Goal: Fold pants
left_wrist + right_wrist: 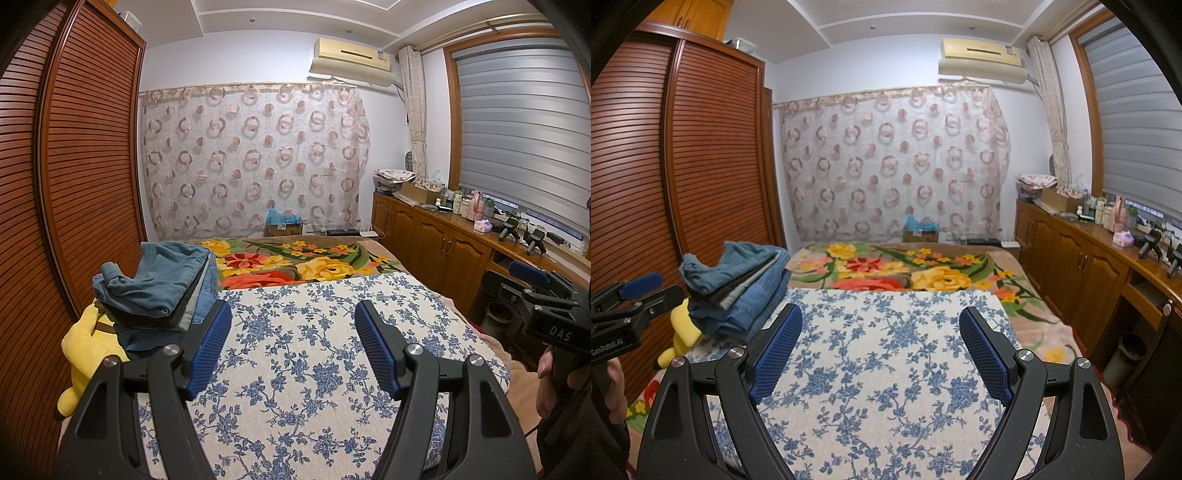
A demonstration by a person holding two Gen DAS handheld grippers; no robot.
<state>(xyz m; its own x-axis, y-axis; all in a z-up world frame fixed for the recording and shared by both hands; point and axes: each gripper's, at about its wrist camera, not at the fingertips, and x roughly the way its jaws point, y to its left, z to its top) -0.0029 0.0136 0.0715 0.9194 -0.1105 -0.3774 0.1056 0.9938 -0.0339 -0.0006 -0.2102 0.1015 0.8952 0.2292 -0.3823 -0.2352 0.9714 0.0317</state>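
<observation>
Left hand-held gripper (293,325): I have it released, its blue ribbed pads (208,347) spread wide with nothing between them, hovering above the blue-flowered cloth (303,369). In the right wrist view it shows at the far left edge (646,286), and there I cannot read the gap.

Right hand-held gripper (881,338): released too, jaws well apart and empty, over the same cloth (882,373). From the left wrist view it sits at the far right edge (532,277).

Pants: a stack of folded pants (162,288) lies ahead and to the left of my left gripper, just beyond its left pad. A teal pair is on top, slightly rumpled at the near end, dark and grey layers under it, denim at the bottom. From the right gripper the stack (738,288) is ahead and well to the left.

Bed: the flowered cloth is spread flat directly below and ahead of both grippers; past it lies a blanket with red and yellow flowers (295,266).

Yellow plush toy (86,354): left of the left gripper, partly under the stack's near edge.

Wardrobe (74,166): slatted wooden doors along the left side.

Bench (1082,258): wooden cabinets to the right, top crowded with bottles and boxes.
</observation>
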